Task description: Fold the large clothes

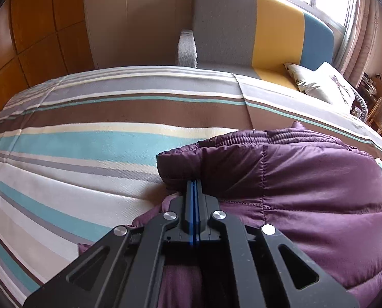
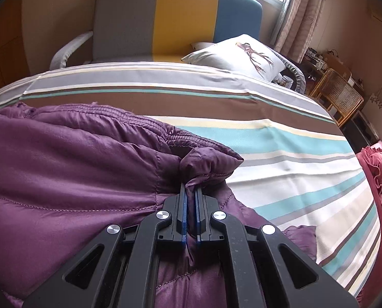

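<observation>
Currently listed: one purple quilted garment (image 1: pixel 306 184), padded, with an elastic shirred band (image 2: pixel 93 118) along its far edge; most likely down trousers or a jacket hem, which of the two cannot be told.

Location: on the striped bed cover (image 1: pixel 75 148), toward the near side, with a sofa (image 1: pixel 242 30) and cushions (image 2: pixel 237 54) beyond the bed.

Grip, left gripper (image 1: pixel 194 182): jaws pressed flat together at the garment's left corner. A thin edge of fabric appears pinched at the tips, though the cloth between the pads is hard to make out.

Grip, right gripper (image 2: pixel 190 190): jaws nearly together, clamped on a bunched fold of cloth at the right corner; fabric shows plainly between the blue pads (image 2: pixel 182 205).

Handling, as judged: light for its bulk, soft, wholly limp, springy with trapped air. The shell looks smooth and shiny, so probably slippery; thin pinches may creep out. Not fragile. Folds will likely puff back unless pressed down.

Where to hold: seamed corners and the stitched hem, where layers are thick. The elastic band gives a firmer ridge.

Orientation: the held fold edge runs left to right across the bed, between the two grippers; this is the long axis on show. The elastic band faces the sofa. The full length is hidden under the fold.
</observation>
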